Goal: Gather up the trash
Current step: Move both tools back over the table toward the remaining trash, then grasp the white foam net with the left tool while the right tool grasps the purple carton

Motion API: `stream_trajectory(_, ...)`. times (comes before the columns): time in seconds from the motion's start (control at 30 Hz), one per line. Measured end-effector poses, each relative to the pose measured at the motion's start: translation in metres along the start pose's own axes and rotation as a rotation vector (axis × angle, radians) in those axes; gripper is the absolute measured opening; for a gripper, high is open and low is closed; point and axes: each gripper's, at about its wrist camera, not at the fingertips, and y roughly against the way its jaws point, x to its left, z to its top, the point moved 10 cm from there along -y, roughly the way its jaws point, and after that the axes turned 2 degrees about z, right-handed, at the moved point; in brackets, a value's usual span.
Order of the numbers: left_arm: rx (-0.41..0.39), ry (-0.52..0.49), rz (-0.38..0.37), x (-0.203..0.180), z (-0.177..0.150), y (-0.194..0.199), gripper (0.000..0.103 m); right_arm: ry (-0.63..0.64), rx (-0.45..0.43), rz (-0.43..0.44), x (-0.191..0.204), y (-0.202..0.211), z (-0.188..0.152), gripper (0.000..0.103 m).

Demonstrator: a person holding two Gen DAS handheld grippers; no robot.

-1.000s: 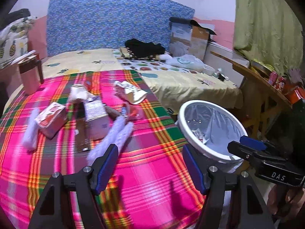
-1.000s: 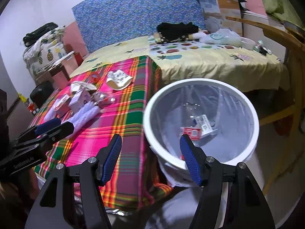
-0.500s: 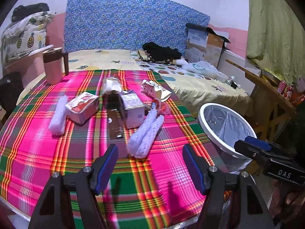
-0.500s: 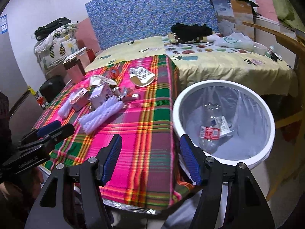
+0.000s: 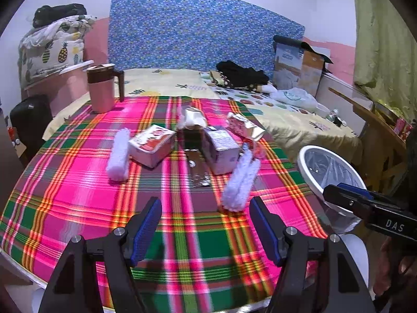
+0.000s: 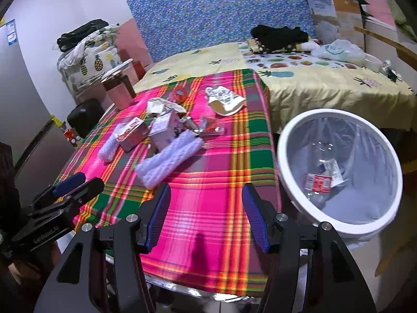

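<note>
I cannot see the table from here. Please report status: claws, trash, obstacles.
Left claw open, empty. Right claw empty, jaws closing. Cartons and wrappers on table, bin beside it. Nothing blocking.

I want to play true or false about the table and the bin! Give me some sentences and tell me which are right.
1. The bin stands beside the table, not on it. True.
2. The bin is empty. False: a bottle with a red label lies in it.
3. The left gripper holds a carton. False: nothing is between its fingers.
4. A jug stands on the far edge of the table. True.
5. The right gripper holds nothing. True: its jaws are closing on air.
</note>
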Motion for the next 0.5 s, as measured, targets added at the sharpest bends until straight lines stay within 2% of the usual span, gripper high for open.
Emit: stream_trajectory(0.5,-0.001,0.055,0.105,0.061,0.018,-0.030,0.070,0.004,0.052,0.030,0.021,-0.035,0.012,0.058)
